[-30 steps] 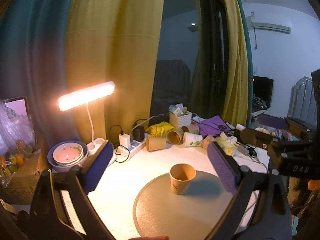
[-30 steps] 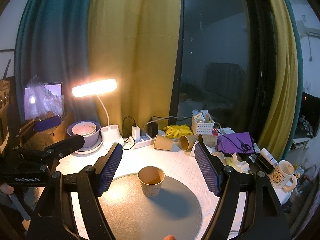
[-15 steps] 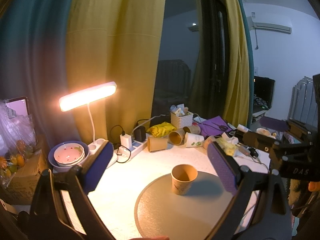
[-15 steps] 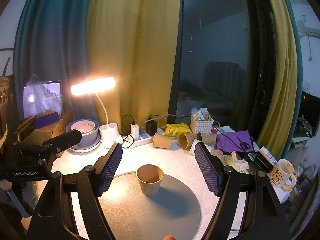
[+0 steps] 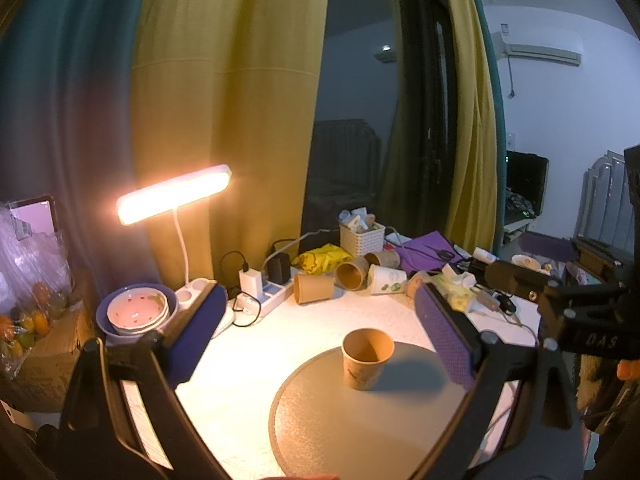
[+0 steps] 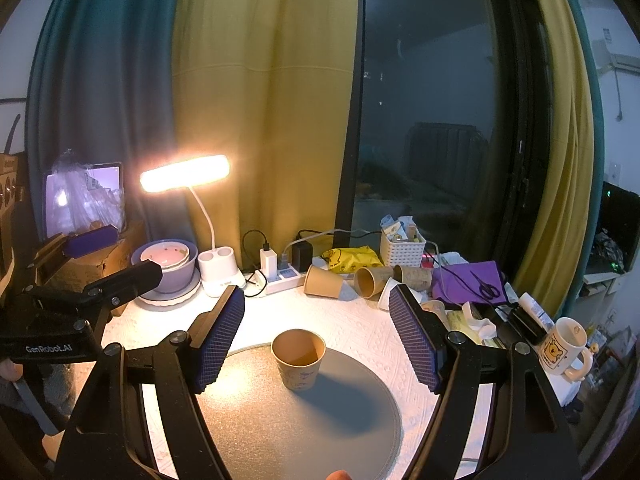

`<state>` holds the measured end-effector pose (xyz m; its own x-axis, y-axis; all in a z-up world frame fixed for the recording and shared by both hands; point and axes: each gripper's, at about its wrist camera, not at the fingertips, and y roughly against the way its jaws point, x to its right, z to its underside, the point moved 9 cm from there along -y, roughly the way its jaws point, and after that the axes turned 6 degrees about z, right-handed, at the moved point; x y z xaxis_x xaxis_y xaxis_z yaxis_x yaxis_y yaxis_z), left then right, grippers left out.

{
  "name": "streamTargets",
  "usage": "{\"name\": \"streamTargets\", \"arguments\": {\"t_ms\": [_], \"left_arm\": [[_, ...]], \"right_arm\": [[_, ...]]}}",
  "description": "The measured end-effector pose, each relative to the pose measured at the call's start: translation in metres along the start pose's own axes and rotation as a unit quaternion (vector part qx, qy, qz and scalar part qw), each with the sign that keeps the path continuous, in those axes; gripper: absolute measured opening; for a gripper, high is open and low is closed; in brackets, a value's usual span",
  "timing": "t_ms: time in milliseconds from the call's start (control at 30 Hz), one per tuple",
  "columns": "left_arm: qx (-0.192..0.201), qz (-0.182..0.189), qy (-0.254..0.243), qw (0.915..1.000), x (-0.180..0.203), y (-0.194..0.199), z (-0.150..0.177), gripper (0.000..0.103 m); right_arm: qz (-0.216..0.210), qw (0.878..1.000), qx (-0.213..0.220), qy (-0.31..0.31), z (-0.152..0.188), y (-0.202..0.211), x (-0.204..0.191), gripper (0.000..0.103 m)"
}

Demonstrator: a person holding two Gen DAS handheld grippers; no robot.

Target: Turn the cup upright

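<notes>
Cup upright on round mat; left gripper and right gripper both spread, empty

Lit desk lamp, stacked bowls, power strip, basket, mug.

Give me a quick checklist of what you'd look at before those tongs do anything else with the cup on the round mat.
1. Cup upright, mouth up: ok.
2. Cup standing fully on the mat: ok.
3. Left tongs open, holding nothing: ok.
4. Right tongs open and apart from the cup: ok.
5. Cup empty: cannot tell; the inside is in shadow.
6. Other cups at the back lying on their sides: not ok if they also need flipping.
</notes>
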<state>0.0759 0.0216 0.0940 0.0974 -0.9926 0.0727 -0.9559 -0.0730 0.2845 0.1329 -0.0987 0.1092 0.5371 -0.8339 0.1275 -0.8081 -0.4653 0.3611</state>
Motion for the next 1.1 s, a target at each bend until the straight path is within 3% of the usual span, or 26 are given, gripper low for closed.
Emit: {"name": "streamTargets", "arguments": {"t_ms": [1100], "left_arm": [[-0.002,0.007,0.000,1.0000,0.0033,0.0010,-0.0012,0.096]], "right_arm": [[0.000,1.000,-0.001,-0.002,0.0020,0.0010,0.0024,0.078]]}}
